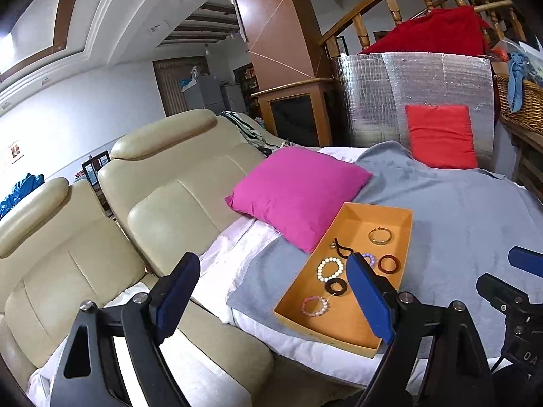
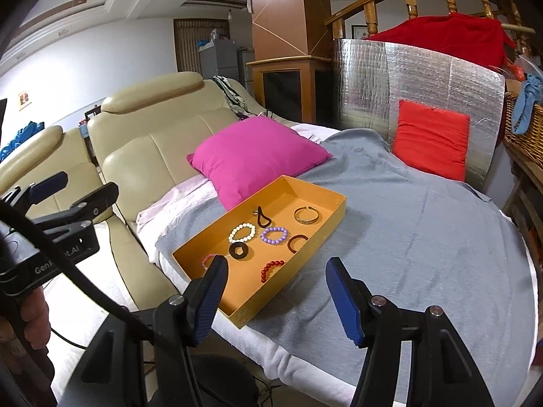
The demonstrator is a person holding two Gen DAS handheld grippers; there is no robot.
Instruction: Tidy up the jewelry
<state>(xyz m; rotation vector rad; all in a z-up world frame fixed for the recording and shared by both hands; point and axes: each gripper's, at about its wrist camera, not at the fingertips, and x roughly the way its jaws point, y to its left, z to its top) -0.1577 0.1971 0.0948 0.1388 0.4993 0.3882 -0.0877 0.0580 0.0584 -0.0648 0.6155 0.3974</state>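
Observation:
An orange tray (image 2: pixel 336 200) lies on a grey blanket (image 2: pixel 424 237). In it are a white bead bracelet (image 2: pixel 241 232), a purple one (image 2: pixel 274 235), a red one (image 2: pixel 271 269), a pink one (image 2: pixel 208 259), a gold bangle (image 2: pixel 306 214), a dark brown bangle (image 2: pixel 298 242), a black ring (image 2: pixel 237 251) and a black hair tie (image 2: pixel 263 217). My right gripper (image 2: pixel 277 264) hovers open over the tray's near corner, nothing between its fingers. My left gripper (image 1: pixel 271 264) is open and empty, to the left of the tray (image 1: pixel 407 217), over the bed's edge.
A pink cushion (image 2: pixel 254 156) touches the tray's far left side. A red cushion (image 2: pixel 431 142) leans on a silver foil panel (image 2: pixel 424 71) at the back. A beige leather sofa (image 1: pixel 101 237) runs along the left. A wicker basket (image 1: pixel 519 98) stands at the right.

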